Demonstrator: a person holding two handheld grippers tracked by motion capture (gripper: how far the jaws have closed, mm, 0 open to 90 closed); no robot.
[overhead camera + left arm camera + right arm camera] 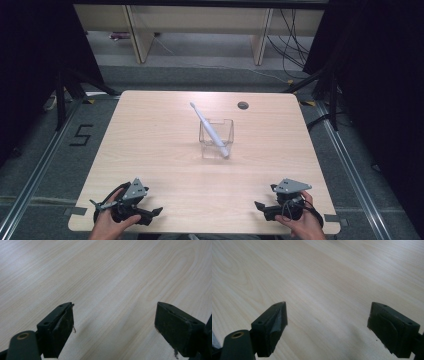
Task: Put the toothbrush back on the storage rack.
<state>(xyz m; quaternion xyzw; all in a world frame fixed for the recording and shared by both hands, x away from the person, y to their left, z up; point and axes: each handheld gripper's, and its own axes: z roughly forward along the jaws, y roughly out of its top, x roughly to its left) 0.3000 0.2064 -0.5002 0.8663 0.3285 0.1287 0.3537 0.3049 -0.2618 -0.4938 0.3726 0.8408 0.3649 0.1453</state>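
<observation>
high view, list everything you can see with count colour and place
toothbrush: 1, white, leaning in the holder, head up and toward the far left
holder: 1, clear, square, near the table's middle
table: 1, light wood, centre of view
hole: 1, dark, round, far right part of the tabletop
shelf: 1, beige, beyond the table
cables: several, black, floor at far right
left gripper: 1, black with grey plate, near left edge, fingers apart over bare wood
right gripper: 1, black with grey plate, near right edge, fingers apart
hands: 2, bottom edge, one on each gripper
</observation>
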